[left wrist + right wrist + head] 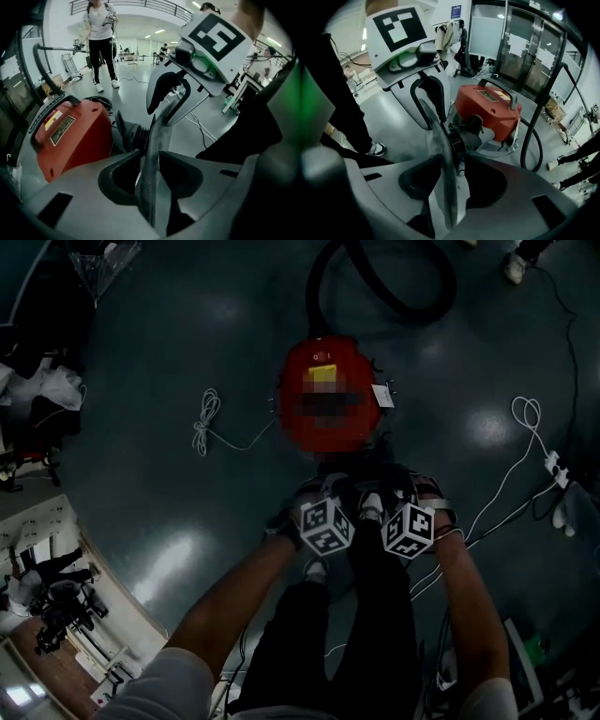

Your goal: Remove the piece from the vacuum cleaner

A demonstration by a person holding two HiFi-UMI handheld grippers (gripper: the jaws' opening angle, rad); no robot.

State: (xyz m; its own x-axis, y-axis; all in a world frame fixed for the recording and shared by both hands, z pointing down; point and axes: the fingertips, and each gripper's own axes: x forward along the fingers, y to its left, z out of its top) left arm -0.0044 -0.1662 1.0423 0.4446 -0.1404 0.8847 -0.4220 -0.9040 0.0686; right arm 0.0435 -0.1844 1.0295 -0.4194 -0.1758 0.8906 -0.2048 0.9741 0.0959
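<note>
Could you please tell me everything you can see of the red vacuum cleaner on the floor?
The vacuum cleaner is a rounded red canister, plastic by its look, standing upright on the dark floor just ahead of the person. A black carry handle arches over its top beside a yellow-and-black label. A black hose loops away behind it; a grey ribbed fitting projects from its near end.

Left of the vacuum (330, 395) we find open floor (169, 493), broken only by a coiled cord (204, 423). On the far side the hose (412, 310) loops across the way. To the right, cables (506, 486) and a power strip (556, 465) clutter the floor. Legs (375, 643) fill the near side.
</note>
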